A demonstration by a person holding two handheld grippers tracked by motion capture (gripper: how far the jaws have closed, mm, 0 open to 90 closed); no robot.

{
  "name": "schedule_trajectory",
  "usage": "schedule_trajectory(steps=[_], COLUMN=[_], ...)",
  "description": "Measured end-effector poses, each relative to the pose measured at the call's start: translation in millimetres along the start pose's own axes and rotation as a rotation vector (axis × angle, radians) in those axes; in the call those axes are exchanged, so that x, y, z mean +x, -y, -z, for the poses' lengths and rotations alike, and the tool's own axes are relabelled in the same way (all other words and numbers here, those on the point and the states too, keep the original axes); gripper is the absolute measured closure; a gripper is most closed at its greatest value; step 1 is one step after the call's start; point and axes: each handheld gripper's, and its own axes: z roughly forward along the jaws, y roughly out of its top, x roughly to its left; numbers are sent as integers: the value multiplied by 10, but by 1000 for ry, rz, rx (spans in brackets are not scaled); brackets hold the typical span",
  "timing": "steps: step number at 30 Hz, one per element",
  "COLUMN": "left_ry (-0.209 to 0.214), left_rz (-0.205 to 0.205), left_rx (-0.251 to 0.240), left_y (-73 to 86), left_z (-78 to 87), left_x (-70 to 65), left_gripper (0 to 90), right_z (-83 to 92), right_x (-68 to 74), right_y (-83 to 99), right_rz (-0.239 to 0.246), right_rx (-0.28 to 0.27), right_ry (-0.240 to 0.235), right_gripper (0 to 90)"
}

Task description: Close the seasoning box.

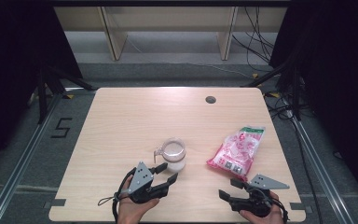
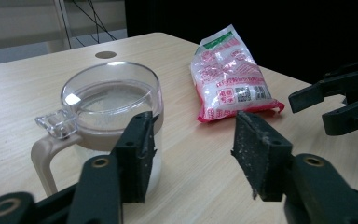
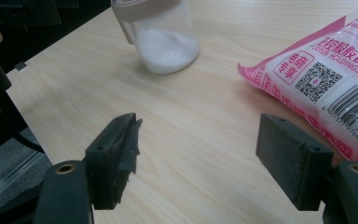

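The left gripper (image 1: 167, 174) sits at the near edge of the table (image 1: 121, 121) with its jaws spread fairly wide and nothing between the pads; one jaw tip lies just beside the jar (image 1: 173, 154), and whether it touches the wall is hard to tell. The right gripper (image 1: 229, 188) rests near the pink bag (image 1: 237, 150), its jaws also wide apart and empty, the bag's corner just beside one pad without being pinched.

The jar is clear plastic with a beige band and handle (image 2: 44, 158) and a transparent flip lid (image 2: 107, 95) that is closed (a small tab juts out above the handle). White granules fill its lower part. It stands upright near the table's middle, left of the bag.

In the right gripper view, the jar's top and most of the bag are cut off.
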Motion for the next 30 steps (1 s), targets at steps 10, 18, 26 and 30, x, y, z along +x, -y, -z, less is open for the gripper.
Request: schedule_trajectory(steps=[10,18,26,30], left_ry=[10,32,24,28], left_rz=[10,-8,-28,-31], left_rx=[15,27,27,32], left_y=[78,148,250,304], left_z=[-9,-4,22,10], left_x=[-36,-88,-136,-174], left_gripper=[329,312,301,298], right_z=[12,-7,-14,0], right_x=[15,21,47,65], right_y=[-3,3,10,29], right_rz=[-2,-5,10,35], right_rx=[19,4,23,44], right_ry=[6,-9,-15,-3], right_gripper=[300,297,293,290])
